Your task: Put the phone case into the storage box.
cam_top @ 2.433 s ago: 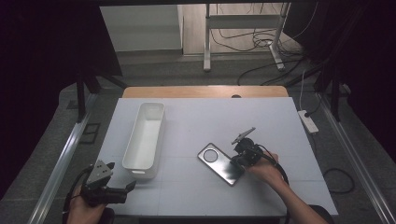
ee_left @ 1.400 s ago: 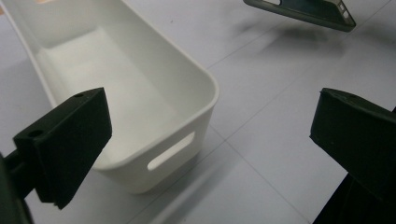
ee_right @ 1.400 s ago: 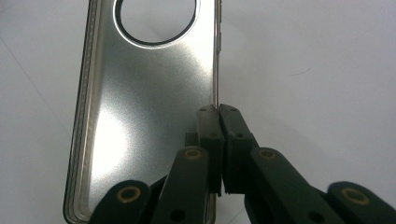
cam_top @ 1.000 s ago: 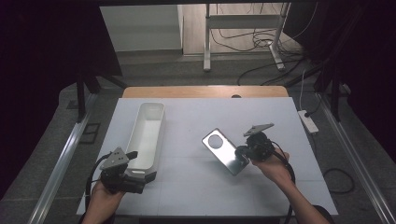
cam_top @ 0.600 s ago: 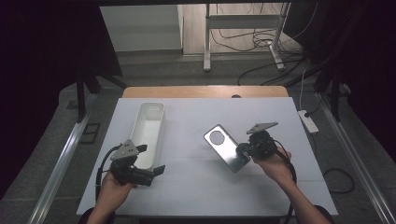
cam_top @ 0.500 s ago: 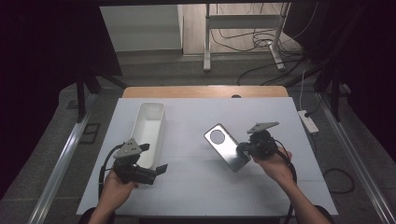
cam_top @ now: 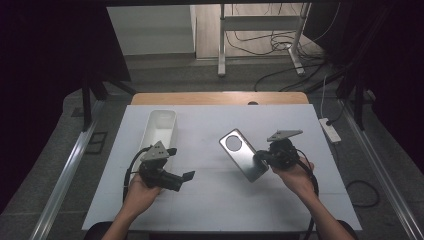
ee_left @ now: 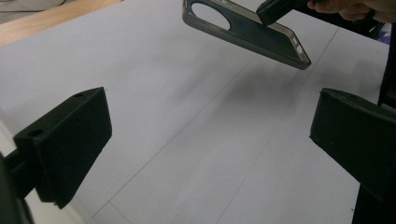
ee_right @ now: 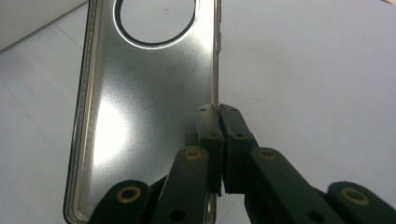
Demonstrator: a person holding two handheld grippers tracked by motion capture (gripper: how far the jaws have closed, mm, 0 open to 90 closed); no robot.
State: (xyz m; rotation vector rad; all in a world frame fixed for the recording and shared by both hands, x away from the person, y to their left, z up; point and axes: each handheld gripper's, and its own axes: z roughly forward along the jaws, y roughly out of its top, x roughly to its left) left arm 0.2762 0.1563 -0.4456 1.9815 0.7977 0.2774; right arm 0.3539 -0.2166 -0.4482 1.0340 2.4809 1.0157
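Phone case (cam_top: 243, 155) hangs above the table's (cam_top: 220, 210) right half, right gripper (cam_top: 263, 156) pinching its side rim so the back faces up; left gripper (cam_top: 186, 179), jaws wide, points toward it, probably to take hold.

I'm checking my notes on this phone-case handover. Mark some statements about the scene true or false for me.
1. The right claw is shut on the edge of the phone case. True.
2. The phone case lies flat on the table. False: it is held up, casting a shadow below it in the left gripper view.
3. The left claw stands open with nothing between its jaws. True.
4. The white tray holds the phone case. False: the case is in the right claw, apart from the tray.
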